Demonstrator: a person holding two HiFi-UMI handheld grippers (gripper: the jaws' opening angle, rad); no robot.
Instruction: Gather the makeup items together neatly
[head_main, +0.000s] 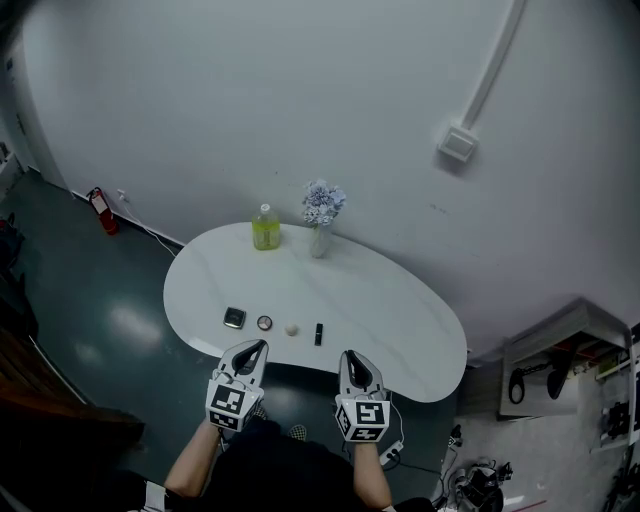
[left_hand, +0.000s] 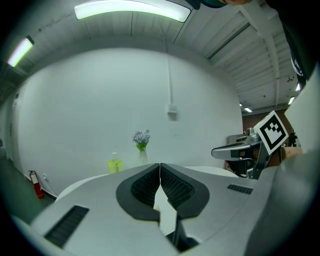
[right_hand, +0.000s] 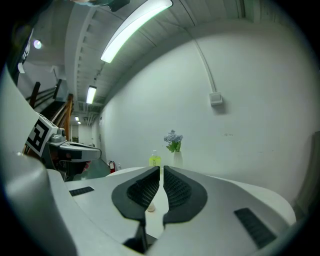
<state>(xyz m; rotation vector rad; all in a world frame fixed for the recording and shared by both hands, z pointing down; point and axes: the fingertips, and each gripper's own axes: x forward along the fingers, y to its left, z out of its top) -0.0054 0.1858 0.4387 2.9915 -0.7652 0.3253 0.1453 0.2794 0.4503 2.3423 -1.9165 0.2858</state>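
Near the front edge of the white oval table (head_main: 400, 310), a row of small makeup items lies: a dark square compact (head_main: 234, 318), a round compact (head_main: 264, 322), a small beige puff (head_main: 291, 328) and a black lipstick (head_main: 318, 334). My left gripper (head_main: 256, 345) hovers at the table's front edge just below the round compact, its jaws shut and empty (left_hand: 160, 166). My right gripper (head_main: 351, 355) hangs to the right of the lipstick, jaws closed together with nothing held (right_hand: 161, 169). The beige puff (right_hand: 150, 207) shows under the right jaws.
A green bottle (head_main: 265, 228) and a vase of pale flowers (head_main: 321, 215) stand at the table's far edge by the white wall. A red fire extinguisher (head_main: 98, 208) sits on the floor at left. Shelving (head_main: 560, 370) and cables lie at right.
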